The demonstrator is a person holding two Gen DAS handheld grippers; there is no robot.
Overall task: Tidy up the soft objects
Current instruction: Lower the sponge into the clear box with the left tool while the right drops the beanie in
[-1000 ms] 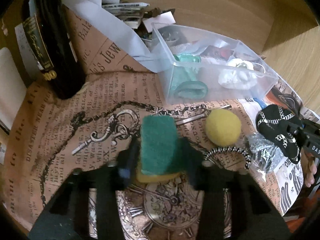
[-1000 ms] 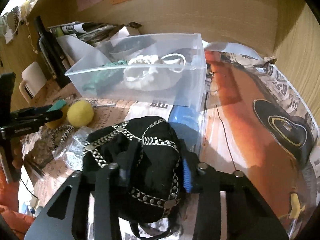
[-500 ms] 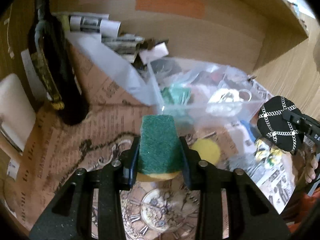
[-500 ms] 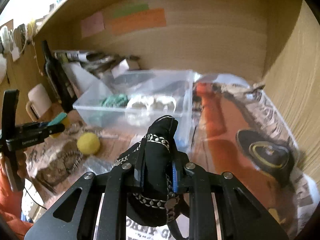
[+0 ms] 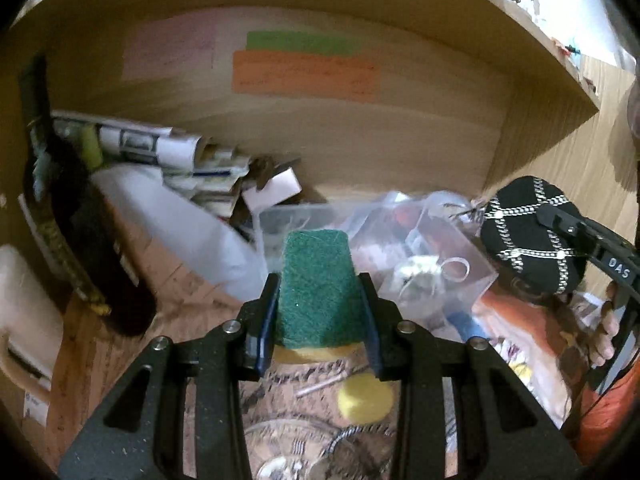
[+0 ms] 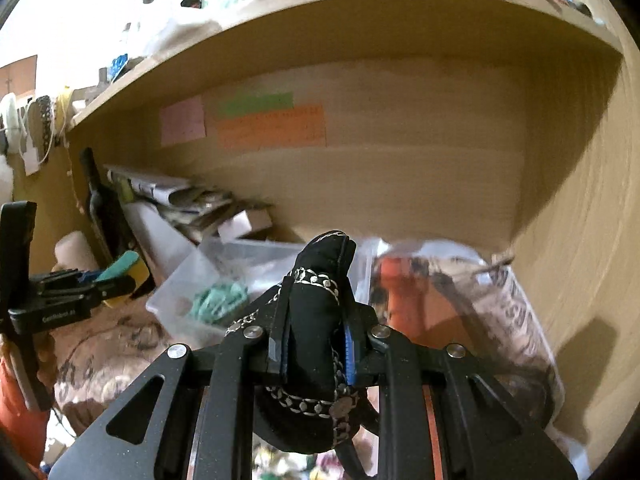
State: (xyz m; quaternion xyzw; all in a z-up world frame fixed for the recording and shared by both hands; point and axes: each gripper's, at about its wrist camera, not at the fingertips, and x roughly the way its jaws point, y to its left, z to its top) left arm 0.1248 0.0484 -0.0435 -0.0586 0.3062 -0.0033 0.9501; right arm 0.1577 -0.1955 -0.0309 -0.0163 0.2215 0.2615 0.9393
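My left gripper (image 5: 318,300) is shut on a green and yellow sponge (image 5: 318,288) and holds it raised in front of a clear plastic bin (image 5: 360,236). My right gripper (image 6: 316,320) is shut on a black soft pouch with silver chain trim (image 6: 316,316), also lifted; the pouch shows at the right of the left wrist view (image 5: 528,232). The sponge shows at the left of the right wrist view (image 6: 128,266). The bin (image 6: 224,280) holds a teal cloth (image 6: 218,298) and a white item (image 5: 424,272). A yellow ball (image 5: 364,396) lies on the table below the left gripper.
A dark bottle (image 5: 76,220) stands at the left by a white mug (image 5: 24,308). Rolled papers (image 5: 160,148) lie against the wooden back wall (image 5: 360,140) under a shelf. Printed paper covers the table (image 5: 180,276).
Both grippers have risen and tilted up with their loads; the views now show more of the back wall and shelf, and the bin and ball sit lower in view.
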